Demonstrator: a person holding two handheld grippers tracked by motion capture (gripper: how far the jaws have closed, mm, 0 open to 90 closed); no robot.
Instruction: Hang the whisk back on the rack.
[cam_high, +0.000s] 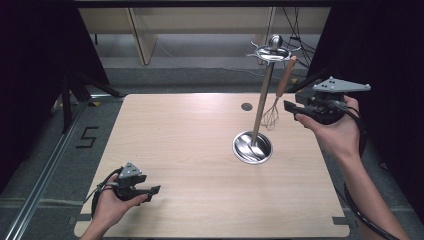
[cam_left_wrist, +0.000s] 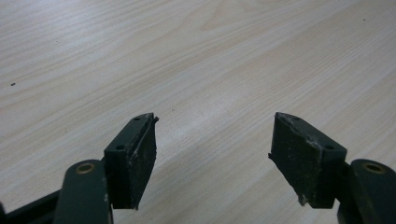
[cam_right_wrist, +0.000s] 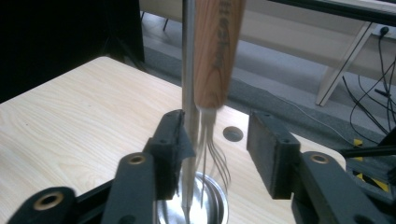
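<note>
A steel utensil stand (cam_high: 262, 95) rises from a round dish base (cam_high: 239, 151) at the table's right middle. A whisk with a wooden handle (cam_high: 284, 80) hangs slanted from the stand's top ring (cam_high: 272, 51), its wire head (cam_high: 270, 118) just above the table. My right gripper (cam_high: 291, 107) is held in the air just right of the wire head. In the right gripper view it (cam_right_wrist: 219, 149) is open, with the whisk's neck (cam_right_wrist: 208, 116) between the jaws and touching neither; the whisk looks blurred. My left gripper (cam_high: 154, 190) is open low over the near left of the table, nothing between its jaws (cam_left_wrist: 212, 149).
A small round grommet hole (cam_high: 246, 106) sits in the tabletop behind the stand. The wooden table (cam_high: 190, 150) has bare room across its left and middle. Dark curtains flank both sides; cables and wooden furniture legs lie on the floor beyond the far edge.
</note>
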